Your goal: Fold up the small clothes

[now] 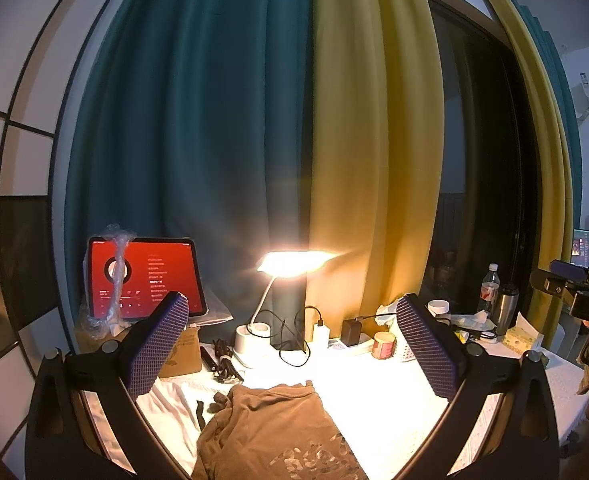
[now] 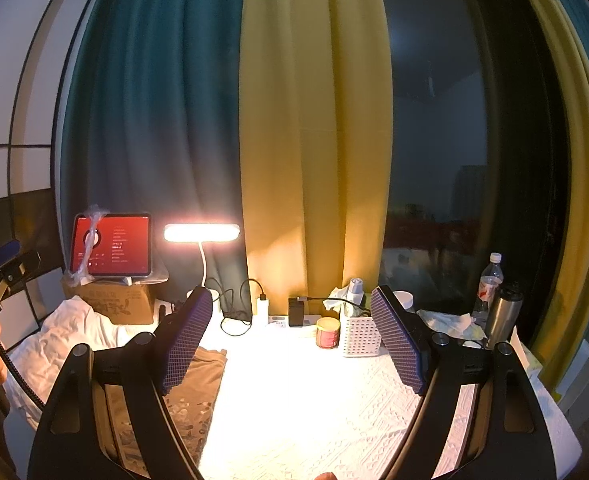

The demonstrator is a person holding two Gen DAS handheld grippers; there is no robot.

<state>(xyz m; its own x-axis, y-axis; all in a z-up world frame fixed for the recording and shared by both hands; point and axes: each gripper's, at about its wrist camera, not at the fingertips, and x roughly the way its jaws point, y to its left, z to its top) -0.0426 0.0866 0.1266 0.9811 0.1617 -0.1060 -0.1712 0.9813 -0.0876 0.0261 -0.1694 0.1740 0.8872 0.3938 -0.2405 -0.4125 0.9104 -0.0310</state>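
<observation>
A brown garment (image 1: 278, 432) with a pale print lies crumpled on the white textured tablecloth (image 1: 378, 404), low in the left wrist view. It also shows at the lower left of the right wrist view (image 2: 198, 392). My left gripper (image 1: 290, 344) is open and empty, held above the garment's far edge. My right gripper (image 2: 290, 340) is open and empty, over bare tablecloth (image 2: 314, 400) to the right of the garment. The right gripper's body shows at the right edge of the left wrist view (image 1: 574, 292).
A lit desk lamp (image 1: 290, 264), a tablet with a red screen (image 1: 142, 276) on a cardboard box (image 2: 114, 300), chargers and cables, a red jar (image 2: 328, 332), a white basket (image 2: 360, 336), a bottle (image 2: 488, 284) and a steel flask (image 2: 502, 312) line the back. White cloth (image 2: 58, 340) lies at the left.
</observation>
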